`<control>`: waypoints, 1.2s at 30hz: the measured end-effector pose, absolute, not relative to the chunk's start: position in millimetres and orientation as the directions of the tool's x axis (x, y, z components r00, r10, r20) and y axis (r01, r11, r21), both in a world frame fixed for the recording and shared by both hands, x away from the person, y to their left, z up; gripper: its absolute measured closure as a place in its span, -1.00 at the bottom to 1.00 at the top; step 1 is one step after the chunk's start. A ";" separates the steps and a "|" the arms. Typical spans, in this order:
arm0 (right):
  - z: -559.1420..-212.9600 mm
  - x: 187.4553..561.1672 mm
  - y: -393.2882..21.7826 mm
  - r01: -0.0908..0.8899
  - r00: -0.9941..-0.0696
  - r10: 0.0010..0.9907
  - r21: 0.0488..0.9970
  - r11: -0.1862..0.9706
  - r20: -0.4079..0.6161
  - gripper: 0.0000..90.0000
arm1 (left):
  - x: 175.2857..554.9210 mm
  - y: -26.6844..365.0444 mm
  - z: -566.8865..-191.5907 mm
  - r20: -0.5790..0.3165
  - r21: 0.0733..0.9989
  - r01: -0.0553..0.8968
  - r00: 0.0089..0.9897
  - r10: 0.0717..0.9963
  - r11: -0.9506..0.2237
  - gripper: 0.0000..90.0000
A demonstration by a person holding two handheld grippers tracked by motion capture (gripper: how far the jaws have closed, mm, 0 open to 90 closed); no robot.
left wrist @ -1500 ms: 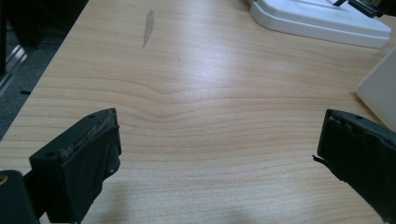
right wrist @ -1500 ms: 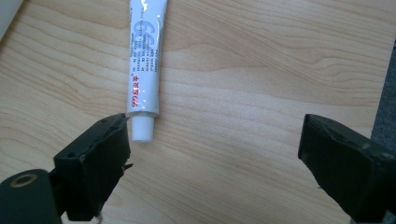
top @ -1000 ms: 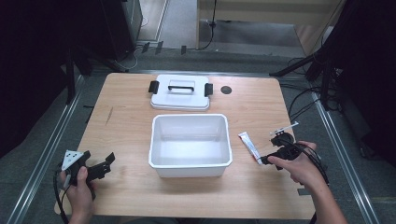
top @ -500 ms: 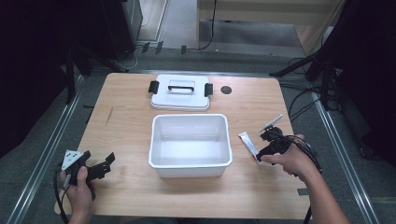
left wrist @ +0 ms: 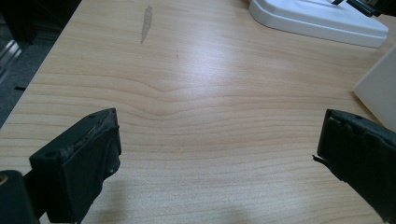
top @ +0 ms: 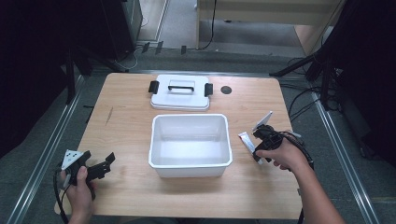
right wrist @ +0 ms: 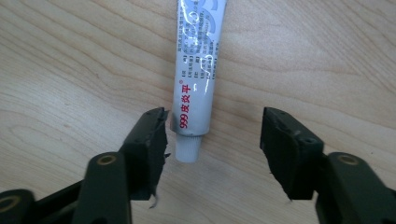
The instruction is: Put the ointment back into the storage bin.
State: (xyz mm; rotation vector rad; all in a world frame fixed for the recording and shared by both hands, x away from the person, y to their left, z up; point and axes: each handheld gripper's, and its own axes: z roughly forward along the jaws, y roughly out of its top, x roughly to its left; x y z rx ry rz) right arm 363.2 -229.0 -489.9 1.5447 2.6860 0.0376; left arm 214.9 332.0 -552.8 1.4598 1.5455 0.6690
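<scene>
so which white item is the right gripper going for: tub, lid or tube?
The tube, the small white one lying flat right of the tub. Its cap end sits between the right gripper's closing jaws, one pad close alongside. The lid lies behind the tub.

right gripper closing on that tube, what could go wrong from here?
1. The right gripper has just been closing with the tube off-centre, only its cap end between the jaws, near one pad: it may pivot or squirt out.
2. The grip is near the cap, so the long body could droop when lifted toward the white bin.
</scene>
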 end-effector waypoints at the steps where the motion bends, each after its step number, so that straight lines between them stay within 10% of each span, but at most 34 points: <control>1: -490.1 363.3 -227.6 0.861 -0.507 0.862 0.040 0.508 -0.026 -0.02 | 214.9 332.0 -552.8 -0.232 0.854 0.494 0.080 0.969 0.164 -1.00; 36: -504.2 380.7 -209.9 0.874 -0.485 0.874 0.021 0.485 0.002 0.60 | 215.4 332.2 -552.9 -0.233 0.852 0.498 0.089 0.968 0.159 -1.00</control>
